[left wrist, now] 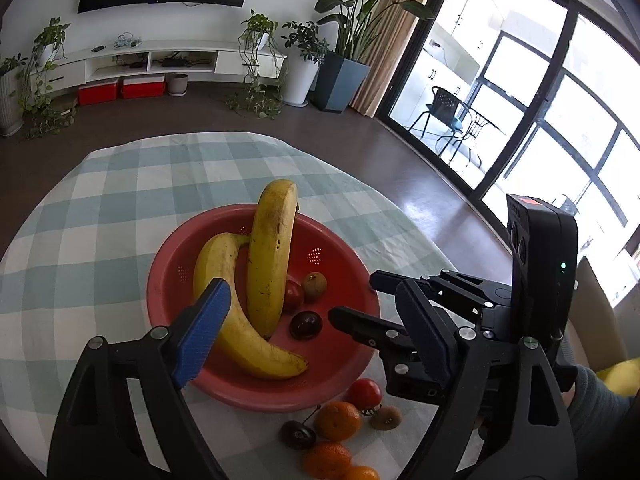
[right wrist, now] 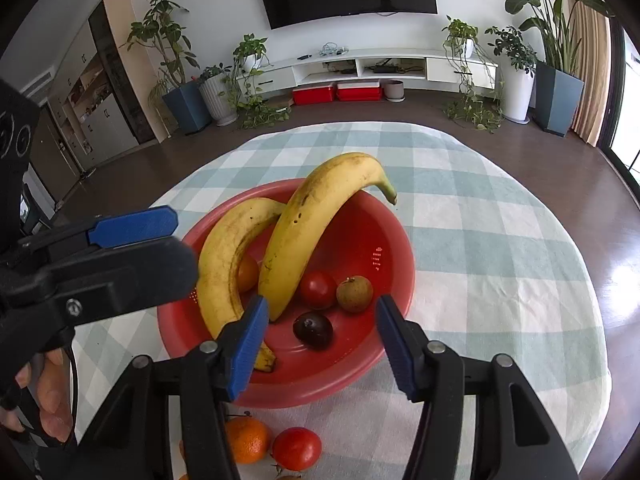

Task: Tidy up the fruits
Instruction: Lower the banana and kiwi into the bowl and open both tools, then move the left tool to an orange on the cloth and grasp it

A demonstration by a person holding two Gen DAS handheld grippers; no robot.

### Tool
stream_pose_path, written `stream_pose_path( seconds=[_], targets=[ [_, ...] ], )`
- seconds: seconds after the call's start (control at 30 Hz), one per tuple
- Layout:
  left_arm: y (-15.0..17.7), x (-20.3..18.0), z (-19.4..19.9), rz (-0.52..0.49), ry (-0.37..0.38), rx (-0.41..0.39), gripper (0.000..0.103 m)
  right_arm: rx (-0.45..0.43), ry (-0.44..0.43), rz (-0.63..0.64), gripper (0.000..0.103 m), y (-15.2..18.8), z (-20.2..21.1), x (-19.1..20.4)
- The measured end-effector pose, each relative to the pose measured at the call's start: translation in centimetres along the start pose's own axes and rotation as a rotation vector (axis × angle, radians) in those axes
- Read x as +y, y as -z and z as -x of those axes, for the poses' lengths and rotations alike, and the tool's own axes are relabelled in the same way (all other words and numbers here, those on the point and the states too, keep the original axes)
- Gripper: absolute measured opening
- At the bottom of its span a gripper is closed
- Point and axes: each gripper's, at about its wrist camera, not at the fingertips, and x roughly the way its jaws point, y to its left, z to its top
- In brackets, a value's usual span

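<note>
A red bowl (left wrist: 332, 364) (right wrist: 384, 236) on the checked tablecloth holds two bananas (left wrist: 272, 256) (right wrist: 316, 220), a tomato (right wrist: 318, 290), a brown longan-like fruit (right wrist: 354, 294), a dark cherry (right wrist: 313, 330) and a tangerine (right wrist: 247, 273). In front of the bowl lie a tomato (left wrist: 364, 394) (right wrist: 297, 448), tangerines (left wrist: 338, 420) (right wrist: 246, 440), a cherry (left wrist: 298, 434) and a brown fruit (left wrist: 386, 417). My left gripper (left wrist: 312, 312) is open and empty over the bowl's near side. My right gripper (right wrist: 320, 316) is open and empty over the bowl; it also shows in the left wrist view (left wrist: 360, 300).
The round table's cloth (right wrist: 500, 248) falls off at the edges onto a dark floor. Beyond stand a TV bench, potted plants (left wrist: 300, 60) and a glass door on the right.
</note>
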Motion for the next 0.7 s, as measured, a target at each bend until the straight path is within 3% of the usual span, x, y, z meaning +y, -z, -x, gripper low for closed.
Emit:
stream_pose_path(
  seconds=[0.2, 0.4, 0.7],
  targets=[
    [3.9, 0.6, 3.7, 0.036, -0.079, -0.051, 0.102, -0.048, 0.007, -0.002, 0.074, 1.8, 3.2, 0.5],
    [9.3, 0.9, 6.2, 0.073, -0.160, -0.062, 0.103, -0.114, 0.029, -0.004, 0.082, 5.0, 6.5, 0.7],
    [16.9, -2.0, 7.3, 0.044, -0.224, -0.031, 0.103, -0.131, 0.061, -0.207, 0.082, 12.5, 8.4, -1.0]
  ],
)
